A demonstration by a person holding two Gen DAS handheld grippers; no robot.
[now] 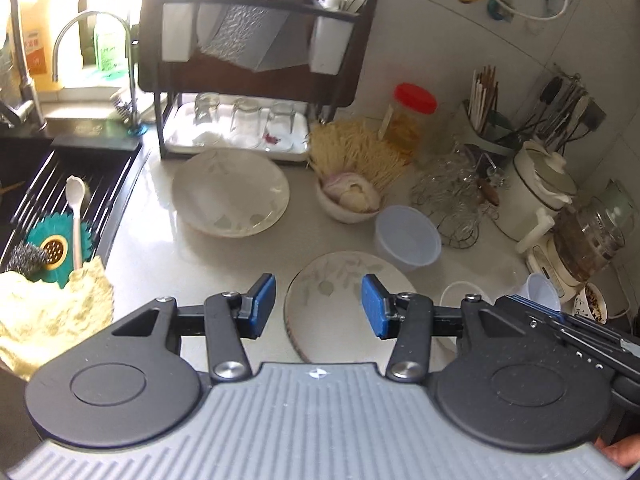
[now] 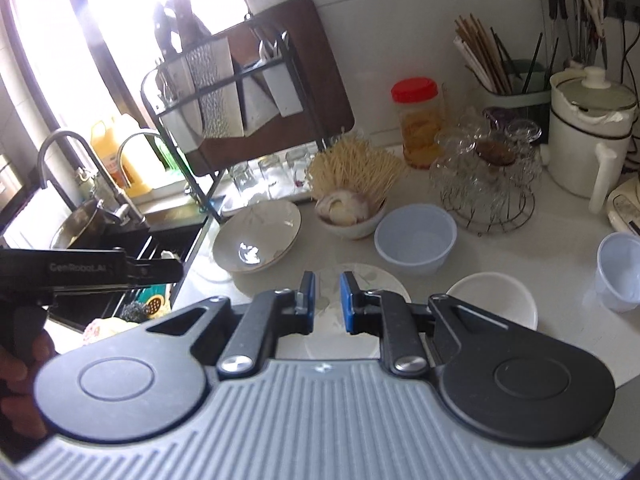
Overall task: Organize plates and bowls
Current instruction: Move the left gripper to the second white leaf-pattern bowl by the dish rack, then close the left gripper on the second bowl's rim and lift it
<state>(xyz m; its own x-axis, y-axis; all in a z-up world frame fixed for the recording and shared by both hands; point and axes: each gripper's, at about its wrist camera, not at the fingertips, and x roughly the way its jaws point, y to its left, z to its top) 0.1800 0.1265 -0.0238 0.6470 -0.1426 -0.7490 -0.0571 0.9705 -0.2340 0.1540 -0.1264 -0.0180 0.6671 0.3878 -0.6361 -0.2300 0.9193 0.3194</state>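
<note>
Pale stone countertop (image 1: 152,248) runs from the dark sink (image 1: 60,184) on the left to the tiled wall on the right. Black two-tier metal dish rack (image 1: 256,64) stands at the back beside the sink, with clear glasses upside down on its lower white tray.

Large cream deep plate with leaf pattern (image 1: 231,193) sits on the counter just in front of the rack; in the right wrist view (image 2: 258,242) it reads as a shallow bowl. Flat cream plate with grey leaf print (image 1: 340,300) lies nearer the camera, at mid-counter. Translucent round plastic container (image 1: 408,236) stands just behind and right of that flat plate. Small cream bowl holding onion and garlic (image 1: 352,198) sits between the deep plate and the container, dry noodles leaning behind it. Small white ceramic bowl (image 2: 494,300) rests just right of the flat plate, apart from it.

Left gripper (image 1: 318,306): jaws wide apart, nothing between the blue pads, hovering over the near part of the flat plate. Right gripper (image 2: 327,300): jaws apart with a narrower gap, empty, also above the flat plate (image 2: 360,280). Contact with the plate cannot be judged in either view.

Clear plastic cup (image 2: 618,272) stands at far right, well apart from the plates.
</note>
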